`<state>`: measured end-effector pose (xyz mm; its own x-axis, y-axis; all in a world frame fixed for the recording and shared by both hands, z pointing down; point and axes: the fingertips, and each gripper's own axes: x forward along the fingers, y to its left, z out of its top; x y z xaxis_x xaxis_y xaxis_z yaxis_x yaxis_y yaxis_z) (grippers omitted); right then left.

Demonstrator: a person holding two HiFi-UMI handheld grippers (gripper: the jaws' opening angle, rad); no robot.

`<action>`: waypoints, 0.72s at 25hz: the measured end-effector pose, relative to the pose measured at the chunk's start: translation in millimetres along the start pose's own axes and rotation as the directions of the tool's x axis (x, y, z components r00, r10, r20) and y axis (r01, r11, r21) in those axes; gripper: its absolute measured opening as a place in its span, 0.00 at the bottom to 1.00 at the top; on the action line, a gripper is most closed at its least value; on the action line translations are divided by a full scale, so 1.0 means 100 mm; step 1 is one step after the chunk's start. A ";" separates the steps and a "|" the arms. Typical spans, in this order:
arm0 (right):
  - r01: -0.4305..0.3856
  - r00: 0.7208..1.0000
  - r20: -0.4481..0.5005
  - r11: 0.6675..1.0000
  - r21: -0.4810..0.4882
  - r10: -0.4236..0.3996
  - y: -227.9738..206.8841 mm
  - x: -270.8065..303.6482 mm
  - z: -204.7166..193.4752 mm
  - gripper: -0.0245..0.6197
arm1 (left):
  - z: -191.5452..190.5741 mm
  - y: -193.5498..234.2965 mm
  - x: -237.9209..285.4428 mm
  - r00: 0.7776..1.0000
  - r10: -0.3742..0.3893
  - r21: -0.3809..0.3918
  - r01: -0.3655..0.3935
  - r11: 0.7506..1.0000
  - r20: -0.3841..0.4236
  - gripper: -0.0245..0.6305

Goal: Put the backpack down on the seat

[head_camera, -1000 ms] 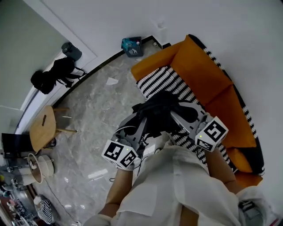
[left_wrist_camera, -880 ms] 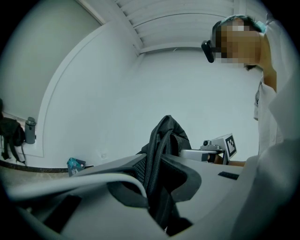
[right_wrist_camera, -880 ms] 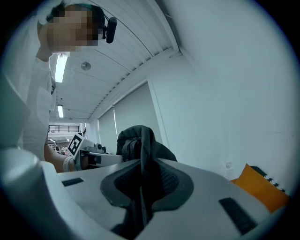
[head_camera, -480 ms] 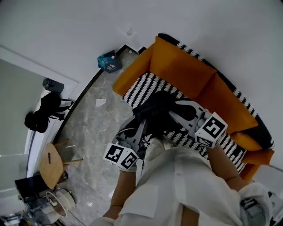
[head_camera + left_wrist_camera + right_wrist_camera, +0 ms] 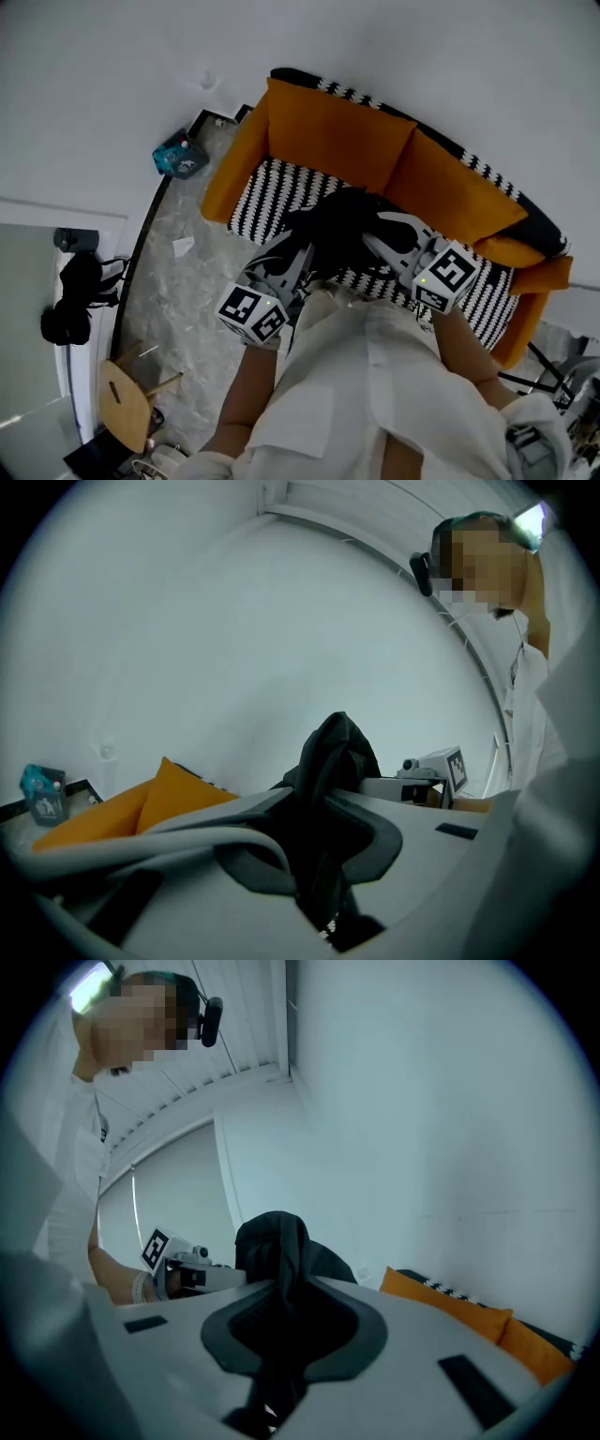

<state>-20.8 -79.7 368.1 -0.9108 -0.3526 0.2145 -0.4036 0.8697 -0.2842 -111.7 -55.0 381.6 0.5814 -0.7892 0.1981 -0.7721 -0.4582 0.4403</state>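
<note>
A plain white wall closes the room beyond both my tongs. A pale, glossy floor with a marble pattern spreads out to the left of my left tongs.

Straight ahead of the tongs a sofa stands against that wall. Its back cushions and armrests are plump, squarish blocks of smooth orange cloth. The seat is a flat pad woven in fine black-and-white stripes, and the same stripes edge the top of the backrest.

The backpack hangs between my two tongs, in front of that striped seat. It is a soft, black, matte bundle, crumpled into folds. I cannot tell whether its underside touches the seat.

My left tongs are pinched narrow on a fold of its black fabric, which bunches up out of the grey, rubber-lined jaws. My right tongs are clamped the same way on another fold, just right of the left pair.

Well off to the left of my left tongs, a dark bag with loose straps slumps at the edge of the floor. Nearer to me on that side is a small stool with a rounded wooden top and splayed legs.

Ahead and left of the left tongs, past the sofa's armrest, a teal box sits where floor meets wall. A white scrap of paper lies flat on the floor between that box and my left tongs.
</note>
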 end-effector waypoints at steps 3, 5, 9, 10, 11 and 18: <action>0.035 0.999 -0.006 0.999 0.016 -0.035 -0.09 -0.01 -0.06 0.13 | -0.04 0.05 0.11 0.999 -0.031 -0.004 0.031 1.000 -0.036 0.15; 0.050 0.999 -0.011 0.998 0.027 -0.050 -0.15 0.00 -0.12 0.13 | -0.08 0.08 0.17 0.998 -0.044 -0.007 0.044 0.999 -0.053 0.15; 0.069 0.997 -0.031 0.996 0.057 -0.068 -0.29 0.02 -0.28 0.13 | -0.20 0.16 0.30 0.995 -0.051 -0.019 0.050 0.999 -0.083 0.15; 0.076 0.997 -0.039 0.995 0.066 -0.073 -0.32 0.02 -0.33 0.13 | -0.25 0.19 0.33 0.994 -0.052 -0.023 0.050 0.999 -0.093 0.15; 0.082 0.996 -0.048 0.994 0.075 -0.078 -0.35 0.03 -0.38 0.13 | -0.29 0.21 0.37 0.993 -0.052 -0.027 0.049 0.998 -0.104 0.15; 0.098 0.989 -0.125 0.989 0.108 -0.084 -0.56 0.14 -0.77 0.13 | -0.65 0.45 0.54 0.984 -0.047 -0.071 0.035 0.997 -0.173 0.15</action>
<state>-4.2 -106.3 459.1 -0.8559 -0.3784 0.3524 -0.4975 0.7886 -0.3615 -97.8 -91.7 469.2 0.6523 -0.6844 0.3256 -0.7312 -0.4551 0.5082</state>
